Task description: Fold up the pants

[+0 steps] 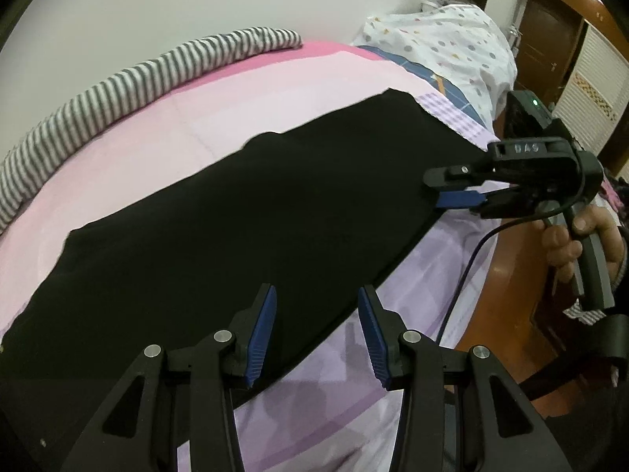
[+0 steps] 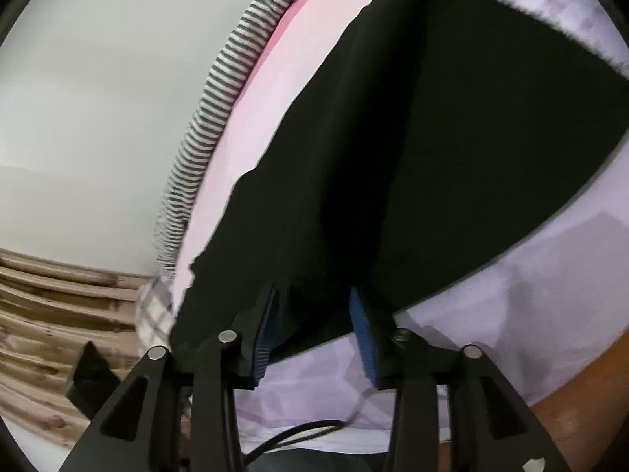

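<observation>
- I see the black pants [image 1: 255,212] lying flat on the bed [image 1: 220,90], stretched as a long band along its near edge, over the pink and lilac sheet.
- My left gripper [image 1: 317,330] hangs above the near edge of the pants; its blue pads [image 1: 261,334] stand apart and nothing is between them.
- My right gripper [image 2: 314,330] is at one end of the pants, near the corner of the bed. Its jaws are spread, and a raised fold of the black cloth stands between the pads [image 2: 361,338]. I cannot tell if the pads touch the cloth.
- In the left wrist view, the right gripper [image 1: 452,190] reaches in from the side, and a hand [image 1: 582,240] holds its handle. Its tips lie on the edge of the pants.
- A striped grey and white cloth [image 1: 118,90] lies rolled along the far edge of the bed, against the wall [image 1: 177,4].
- A dotted white cover [image 1: 444,43] is piled at the far corner of the bed.
</observation>
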Demonstrator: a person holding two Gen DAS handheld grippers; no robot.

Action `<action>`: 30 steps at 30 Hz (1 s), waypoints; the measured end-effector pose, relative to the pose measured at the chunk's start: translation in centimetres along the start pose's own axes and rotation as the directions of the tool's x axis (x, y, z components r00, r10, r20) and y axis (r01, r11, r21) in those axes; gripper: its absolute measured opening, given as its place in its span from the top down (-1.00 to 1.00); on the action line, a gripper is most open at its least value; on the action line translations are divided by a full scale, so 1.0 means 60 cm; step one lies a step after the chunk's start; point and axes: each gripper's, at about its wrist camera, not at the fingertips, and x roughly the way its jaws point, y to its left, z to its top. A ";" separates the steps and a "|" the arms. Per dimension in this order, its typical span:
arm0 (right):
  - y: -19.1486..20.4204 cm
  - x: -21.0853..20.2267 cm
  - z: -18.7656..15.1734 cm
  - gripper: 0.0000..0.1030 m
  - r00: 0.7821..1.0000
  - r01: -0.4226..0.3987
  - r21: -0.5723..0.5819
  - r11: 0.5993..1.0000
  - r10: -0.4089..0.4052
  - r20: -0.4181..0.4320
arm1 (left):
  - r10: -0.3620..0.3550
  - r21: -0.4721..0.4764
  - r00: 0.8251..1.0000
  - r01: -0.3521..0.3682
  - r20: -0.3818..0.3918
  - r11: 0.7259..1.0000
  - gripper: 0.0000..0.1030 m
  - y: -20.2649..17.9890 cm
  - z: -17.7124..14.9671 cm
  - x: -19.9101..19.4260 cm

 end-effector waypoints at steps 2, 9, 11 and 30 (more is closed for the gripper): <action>0.001 0.008 0.002 0.15 1.000 -0.031 0.019 0.999 0.031 -0.001 | 0.014 0.022 1.000 -0.014 -0.003 1.000 0.13 -0.012 0.001 0.008; -0.010 -0.032 0.039 0.14 0.981 -0.112 0.087 0.990 0.096 0.168 | 0.006 0.080 1.000 -0.006 0.003 0.997 0.13 -0.044 0.018 0.035; -0.014 -0.044 0.051 0.14 0.971 -0.140 0.094 0.986 0.118 0.209 | 0.009 0.097 1.000 -0.009 0.003 0.995 0.13 -0.053 0.025 0.046; -0.047 -0.074 0.028 0.19 0.993 -0.033 0.105 0.994 0.021 0.113 | 0.040 0.103 0.999 -0.038 -0.021 0.994 0.44 -0.075 0.042 0.108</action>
